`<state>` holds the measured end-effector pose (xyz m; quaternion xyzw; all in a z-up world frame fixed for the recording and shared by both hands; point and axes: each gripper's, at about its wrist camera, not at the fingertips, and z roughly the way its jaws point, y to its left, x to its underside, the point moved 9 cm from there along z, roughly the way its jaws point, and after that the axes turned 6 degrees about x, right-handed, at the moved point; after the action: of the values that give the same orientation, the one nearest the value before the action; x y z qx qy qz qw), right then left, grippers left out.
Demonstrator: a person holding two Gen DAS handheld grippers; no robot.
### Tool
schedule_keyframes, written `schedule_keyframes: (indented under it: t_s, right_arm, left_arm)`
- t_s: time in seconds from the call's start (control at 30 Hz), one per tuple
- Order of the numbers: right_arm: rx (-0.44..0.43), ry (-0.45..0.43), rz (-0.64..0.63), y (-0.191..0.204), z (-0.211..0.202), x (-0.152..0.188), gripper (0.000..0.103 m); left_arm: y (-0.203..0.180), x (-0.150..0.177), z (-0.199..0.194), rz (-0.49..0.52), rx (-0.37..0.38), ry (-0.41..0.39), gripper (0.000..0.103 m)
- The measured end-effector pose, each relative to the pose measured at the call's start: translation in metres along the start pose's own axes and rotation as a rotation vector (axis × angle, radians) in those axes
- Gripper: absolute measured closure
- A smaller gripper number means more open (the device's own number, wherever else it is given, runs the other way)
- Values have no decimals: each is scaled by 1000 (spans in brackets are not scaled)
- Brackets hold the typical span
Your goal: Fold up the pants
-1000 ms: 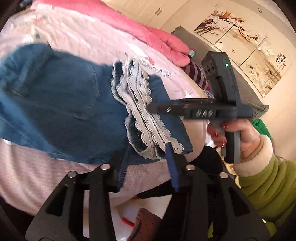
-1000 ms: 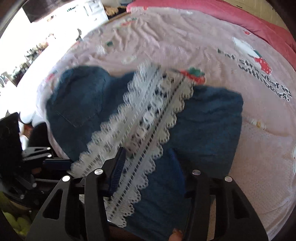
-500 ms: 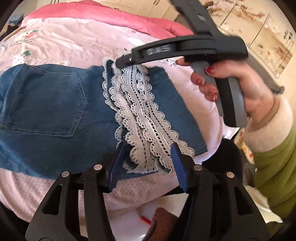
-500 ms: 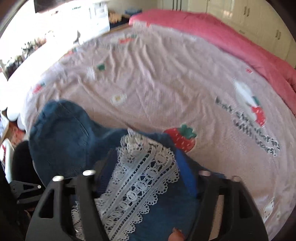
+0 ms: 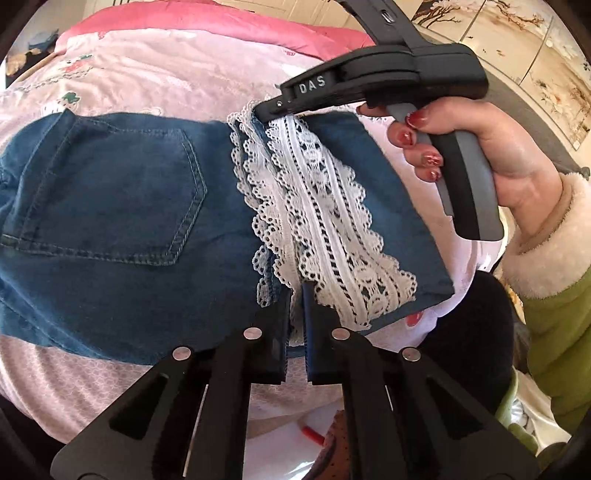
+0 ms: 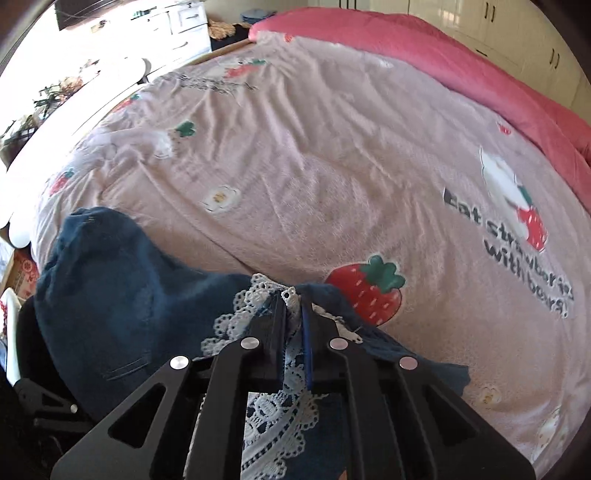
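Blue denim pants (image 5: 122,229) with a white lace hem (image 5: 317,221) lie folded on the bed, back pocket up. My left gripper (image 5: 295,291) is shut on the near end of the lace hem. My right gripper (image 6: 293,299) is shut on the far end of the same hem; it also shows in the left wrist view (image 5: 273,107), held by a hand with red nails. In the right wrist view the denim (image 6: 122,306) spreads to the left of the fingers.
The bed has a pink strawberry-print sheet (image 6: 332,166) and a bright pink quilt (image 6: 461,62) along the far side. The bed's near edge drops off below my left gripper, with floor clutter (image 5: 314,435) there. White furniture (image 6: 177,26) stands beyond the bed.
Both grippers were open around the lace hem and have closed on it, the left at the near end, the right at the far end. The right gripper moved along the hem toward the far edge.
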<state>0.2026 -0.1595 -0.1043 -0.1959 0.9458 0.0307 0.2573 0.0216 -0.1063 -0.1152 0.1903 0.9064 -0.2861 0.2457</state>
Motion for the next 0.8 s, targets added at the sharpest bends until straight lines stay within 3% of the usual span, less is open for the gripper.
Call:
schedule_keyframes:
  t_s: [0.13, 0.2, 0.27, 0.3, 0.5, 0.8]
  right_arm:
    - [-14, -11, 17, -2, -1, 2, 93]
    - [-23, -25, 28, -3, -8, 0, 84]
    - [-46, -69, 53, -5, -25, -2, 42]
    - [-49, -94, 61, -6, -34, -3, 40]
    - [-71, -144, 63, -8, -68, 11, 40]
    - [-148, -83, 90, -1, -64, 37, 40]
  left_arm:
    - [2, -1, 0, -5, 3, 1, 102]
    - [1, -1, -2, -3, 1, 1, 102]
    - [0, -3, -3, -3, 3, -2, 102]
    - [0, -4, -4, -2, 3, -4, 102]
    - [-6, -6, -12, 13, 5, -23, 100]
    - [-32, -18, -42, 93, -15, -91, 78]
